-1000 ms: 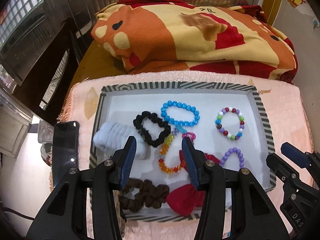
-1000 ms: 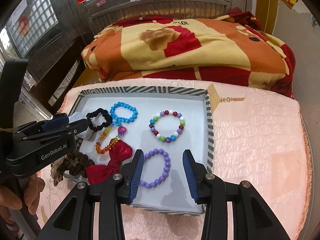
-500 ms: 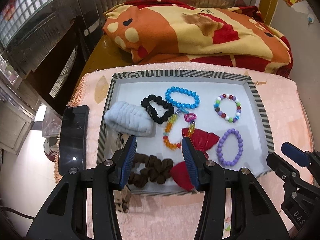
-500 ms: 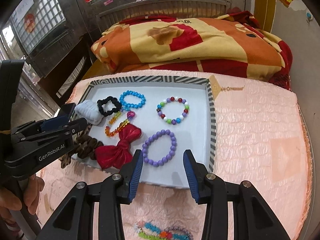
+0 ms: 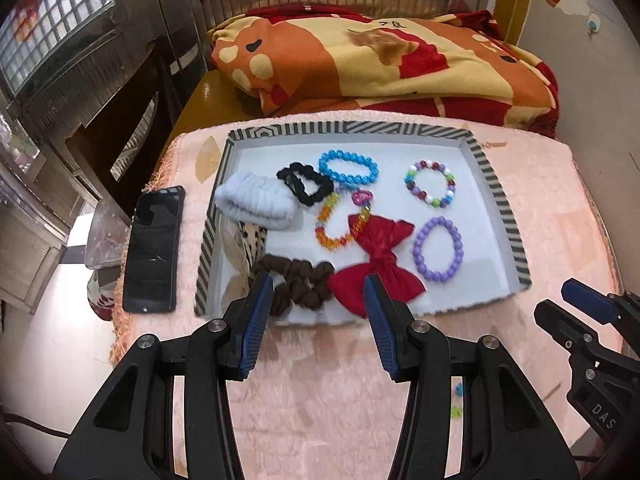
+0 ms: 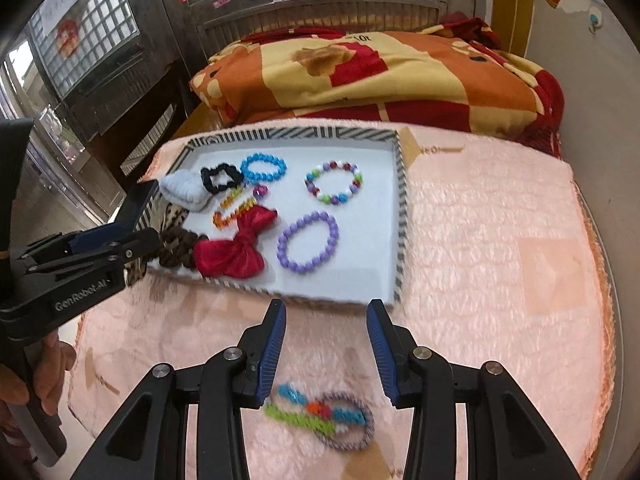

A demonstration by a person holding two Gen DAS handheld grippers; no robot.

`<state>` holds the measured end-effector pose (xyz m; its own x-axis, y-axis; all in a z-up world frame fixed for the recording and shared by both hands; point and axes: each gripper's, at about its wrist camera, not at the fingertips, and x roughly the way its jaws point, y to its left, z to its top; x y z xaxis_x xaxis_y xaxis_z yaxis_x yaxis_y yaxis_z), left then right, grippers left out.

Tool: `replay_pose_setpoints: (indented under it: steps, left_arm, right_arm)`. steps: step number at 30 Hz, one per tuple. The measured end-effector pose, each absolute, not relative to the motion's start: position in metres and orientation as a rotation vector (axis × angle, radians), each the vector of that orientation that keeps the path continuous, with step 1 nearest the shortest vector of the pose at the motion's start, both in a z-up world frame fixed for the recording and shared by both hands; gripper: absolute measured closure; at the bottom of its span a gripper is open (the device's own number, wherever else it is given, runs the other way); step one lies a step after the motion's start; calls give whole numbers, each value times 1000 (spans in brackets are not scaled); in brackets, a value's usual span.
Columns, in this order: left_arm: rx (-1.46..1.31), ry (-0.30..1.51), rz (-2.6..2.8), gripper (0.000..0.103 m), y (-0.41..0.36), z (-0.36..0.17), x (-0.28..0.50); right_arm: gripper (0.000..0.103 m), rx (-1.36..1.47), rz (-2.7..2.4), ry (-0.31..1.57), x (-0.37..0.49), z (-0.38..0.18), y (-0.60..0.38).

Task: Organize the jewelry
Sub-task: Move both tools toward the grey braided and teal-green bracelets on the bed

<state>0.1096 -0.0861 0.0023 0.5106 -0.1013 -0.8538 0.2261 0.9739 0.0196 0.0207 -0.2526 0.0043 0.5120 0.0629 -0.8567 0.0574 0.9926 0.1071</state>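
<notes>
A striped-rim tray (image 5: 496, 196) (image 6: 402, 216) on a pink mat holds a blue bead bracelet (image 5: 348, 166), a multicolour bead bracelet (image 5: 430, 183), a purple bead bracelet (image 5: 438, 248) (image 6: 308, 242), an orange bead bracelet (image 5: 332, 224), a red bow (image 5: 376, 264) (image 6: 236, 248), a black scrunchie (image 5: 305, 184), a brown scrunchie (image 5: 296, 284) and a grey-white headband (image 5: 252, 200). A colourful hair tie (image 6: 320, 414) lies on the mat in front of the tray. My left gripper (image 5: 316, 292) is open and empty over the tray's near edge. My right gripper (image 6: 326, 316) is open and empty, just above the hair tie.
A black phone (image 5: 154, 250) lies on the mat left of the tray. A folded orange, yellow and red blanket (image 5: 380, 64) lies behind the tray. Dark furniture (image 5: 100, 120) stands to the left. The pink mat (image 6: 500, 260) extends right of the tray.
Both grippers have pulled back toward me from over the tray. The colourful hair tie on the mat has come into the right wrist view. The jaws stay open.
</notes>
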Motion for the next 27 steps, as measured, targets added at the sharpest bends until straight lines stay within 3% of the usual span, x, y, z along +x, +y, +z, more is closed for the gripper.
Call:
replay_pose_setpoints:
  steps: [10, 27]
  left_arm:
    - [128, 1060, -244, 56, -86, -9, 79]
    - [147, 1300, -450, 56, -126, -80, 49]
  right_arm:
    - [63, 141, -53, 1094, -23, -23, -281]
    - [63, 187, -58, 1204, -54, -88, -292]
